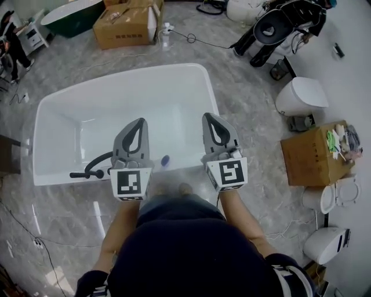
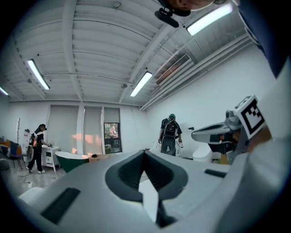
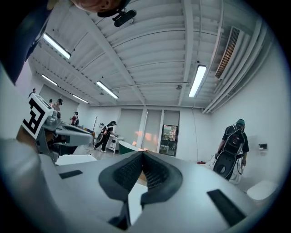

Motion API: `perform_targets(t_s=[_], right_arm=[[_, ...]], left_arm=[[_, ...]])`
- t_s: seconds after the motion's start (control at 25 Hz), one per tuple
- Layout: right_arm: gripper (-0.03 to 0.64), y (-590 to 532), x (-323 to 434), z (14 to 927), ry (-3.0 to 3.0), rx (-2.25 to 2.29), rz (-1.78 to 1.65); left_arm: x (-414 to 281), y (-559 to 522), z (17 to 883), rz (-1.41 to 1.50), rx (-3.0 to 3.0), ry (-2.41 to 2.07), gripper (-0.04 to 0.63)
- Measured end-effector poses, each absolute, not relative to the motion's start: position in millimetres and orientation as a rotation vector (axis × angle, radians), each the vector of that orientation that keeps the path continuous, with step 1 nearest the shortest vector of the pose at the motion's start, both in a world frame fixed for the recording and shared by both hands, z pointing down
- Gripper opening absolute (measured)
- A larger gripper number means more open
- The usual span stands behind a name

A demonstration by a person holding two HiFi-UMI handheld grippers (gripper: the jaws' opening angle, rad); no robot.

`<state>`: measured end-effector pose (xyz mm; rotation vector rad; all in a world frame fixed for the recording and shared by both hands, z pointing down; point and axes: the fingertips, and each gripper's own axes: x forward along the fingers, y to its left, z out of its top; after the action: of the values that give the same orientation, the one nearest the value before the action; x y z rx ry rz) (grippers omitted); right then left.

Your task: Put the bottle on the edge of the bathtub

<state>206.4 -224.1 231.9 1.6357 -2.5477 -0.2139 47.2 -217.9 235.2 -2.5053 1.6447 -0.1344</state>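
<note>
Bottle (image 1: 164,160), small with a blue top, sits on the near rim of the white bathtub (image 1: 58,98), close to the middle of that edge; whether it stands upright cannot be told. In the head view it shows in the gap between the two grippers, which are held level above the tub and well clear of it. A black faucet (image 1: 90,171) with a hose is mounted on the same rim, to the bottle's left.

The left gripper (image 1: 139,121) has its fingers (image 2: 127,175) pressed together at the tips with nothing between them. The right gripper (image 1: 209,116) is the same: its fingers (image 3: 122,175) meet at the tips and pinch nothing.

Beyond the tub's far side lies a cardboard box (image 1: 127,23) beside a dark green bathtub (image 1: 69,17). To the right stand a white toilet (image 1: 301,96) and a brown box (image 1: 313,155) with small items on top. A person with a backpack (image 3: 233,145) stands by the far wall.
</note>
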Motion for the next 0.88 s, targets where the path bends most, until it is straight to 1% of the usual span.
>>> perform_targets(t_s=[0.32,0.88], right_arm=[[0.017,-205,211,174,-2.607,1.662,-0.311],[0.017,-186,211,152,-2.572,1.757,-0.376]], left_arm=[[45,-201,190,-0.025,-2.505,1.676,0.001],[38,-185,155,0.009,-2.461,1.617,0.001]])
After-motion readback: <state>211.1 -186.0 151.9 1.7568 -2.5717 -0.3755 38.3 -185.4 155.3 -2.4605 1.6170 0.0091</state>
